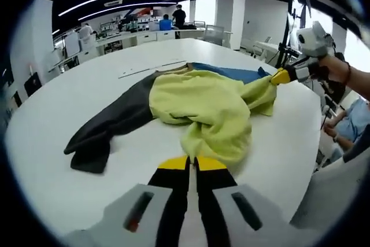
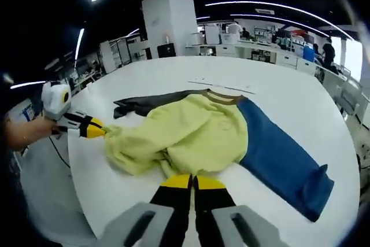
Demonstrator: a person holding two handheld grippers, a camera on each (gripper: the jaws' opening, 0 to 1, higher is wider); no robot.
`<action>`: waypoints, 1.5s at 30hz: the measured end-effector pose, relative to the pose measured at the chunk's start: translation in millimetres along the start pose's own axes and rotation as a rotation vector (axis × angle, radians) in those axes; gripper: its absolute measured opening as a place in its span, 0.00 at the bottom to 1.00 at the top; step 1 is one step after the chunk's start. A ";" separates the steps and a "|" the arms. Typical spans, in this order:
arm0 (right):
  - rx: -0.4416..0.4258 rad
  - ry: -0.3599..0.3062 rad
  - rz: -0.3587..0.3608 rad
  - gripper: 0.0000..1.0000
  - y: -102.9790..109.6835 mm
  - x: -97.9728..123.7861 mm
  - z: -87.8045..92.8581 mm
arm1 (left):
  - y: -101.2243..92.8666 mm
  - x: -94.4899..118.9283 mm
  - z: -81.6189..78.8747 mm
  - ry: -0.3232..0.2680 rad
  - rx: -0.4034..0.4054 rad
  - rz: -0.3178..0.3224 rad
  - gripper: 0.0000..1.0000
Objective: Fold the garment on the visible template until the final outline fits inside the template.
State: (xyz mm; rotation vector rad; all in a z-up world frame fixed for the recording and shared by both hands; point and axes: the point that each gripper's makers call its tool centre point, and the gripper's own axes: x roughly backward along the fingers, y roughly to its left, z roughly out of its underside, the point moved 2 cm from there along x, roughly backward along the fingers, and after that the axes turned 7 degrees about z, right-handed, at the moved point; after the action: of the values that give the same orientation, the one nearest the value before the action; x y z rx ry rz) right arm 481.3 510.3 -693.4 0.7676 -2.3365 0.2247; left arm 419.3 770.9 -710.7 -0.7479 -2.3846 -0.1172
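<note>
I see the garment (image 1: 199, 105) lying spread on the white table (image 1: 69, 108), a sweatshirt with a yellow-green body, one dark grey sleeve and one blue sleeve. In the left gripper view the body is bunched toward me, with the grey sleeve (image 1: 110, 125) trailing away to the left and the blue sleeve (image 1: 228, 72) showing behind it. In the right gripper view the blue sleeve (image 2: 283, 163) runs out flat to the right, while the grey sleeve (image 2: 153, 101) lies on the far side.

My left gripper (image 1: 192, 165) has its yellow-tipped jaws closed together on the near hem of the yellow-green cloth; in the right gripper view I see the same gripper (image 2: 99, 131) at the left, pinching the edge of the fabric, held by a hand (image 2: 29, 131). My right gripper (image 2: 192, 181) is likewise closed, its tips pressed into the bunched fabric just ahead of it; the left gripper view shows it (image 1: 278, 77) at the right, clamped on a corner of the cloth, gripped by a hand (image 1: 330, 69).

Thin template lines (image 2: 222, 87) are marked on the table just beyond the collar (image 2: 218, 95). I cannot make out any container on the table. Behind the table are desks and people (image 1: 173, 18) standing far off.
</note>
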 end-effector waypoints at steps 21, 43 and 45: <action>0.031 0.136 0.107 0.00 -43.2 -76.2 5.4 | 13.9 -9.8 17.0 0.040 0.036 -0.034 0.01; -0.185 0.198 0.197 0.24 -19.5 -20.9 46.6 | 24.2 -17.7 18.1 0.074 -0.004 -0.017 0.14; -0.205 0.207 0.187 0.24 -13.9 -23.8 52.1 | 25.4 -23.0 19.6 0.091 -0.013 -0.005 0.14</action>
State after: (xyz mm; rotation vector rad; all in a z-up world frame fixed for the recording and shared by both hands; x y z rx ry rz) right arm 475.8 492.1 -749.2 0.4067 -2.1920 0.1347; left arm 437.2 786.0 -742.5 -0.7273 -2.3011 -0.1656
